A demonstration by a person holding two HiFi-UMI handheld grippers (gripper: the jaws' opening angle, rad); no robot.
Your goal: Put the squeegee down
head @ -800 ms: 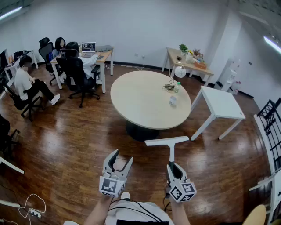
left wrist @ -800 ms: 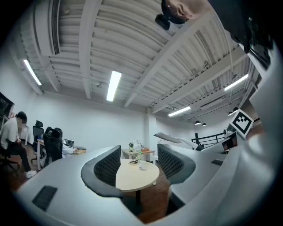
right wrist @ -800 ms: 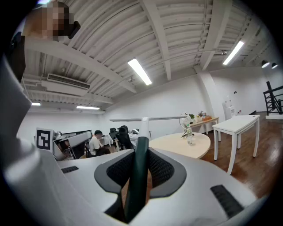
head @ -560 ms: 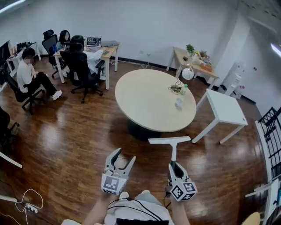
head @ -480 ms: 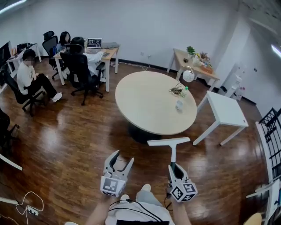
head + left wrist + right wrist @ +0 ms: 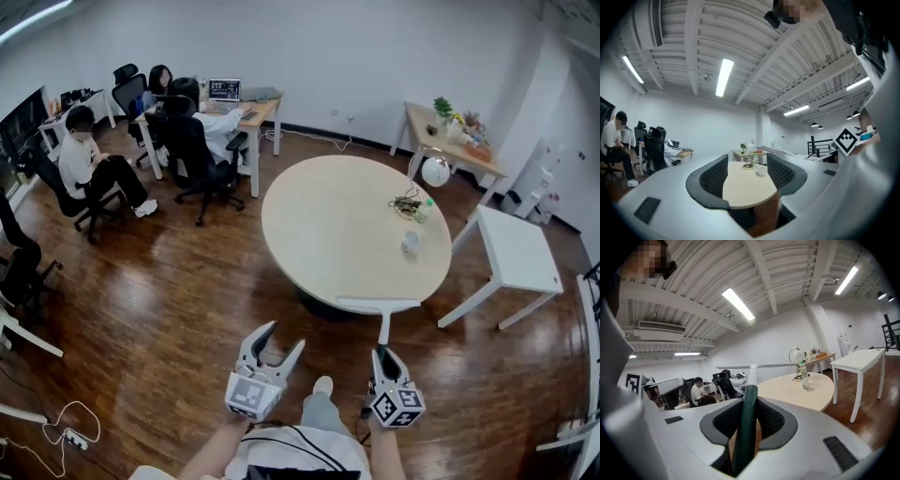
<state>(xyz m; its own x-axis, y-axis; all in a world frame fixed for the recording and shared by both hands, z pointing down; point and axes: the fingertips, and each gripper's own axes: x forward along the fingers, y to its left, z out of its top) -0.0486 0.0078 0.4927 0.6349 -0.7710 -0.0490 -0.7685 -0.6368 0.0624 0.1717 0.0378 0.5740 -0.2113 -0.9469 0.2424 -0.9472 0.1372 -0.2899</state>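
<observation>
Since the earlier frames the squeegee has drawn up to the round table: its white blade hung over the floor short of the rim, and now lies across the near rim at the lower centre-right of the head view. Whether the blade touches the tabletop cannot be told. The shaft runs back from the blade, white and then dark green, into the right gripper, whose jaws are closed on the green part (the right gripper view shows the handle pinched between the two black pads). The left gripper sits beside it, lower centre of the frame, with its jaws spread wide and nothing between them; only the distant tabletop shows through the gap.

On the table's far right side stand a small cup and a bottle, next to a tangle of cable. A white square table stands to the right. At the upper left, people sit at desks on the wooden floor.
</observation>
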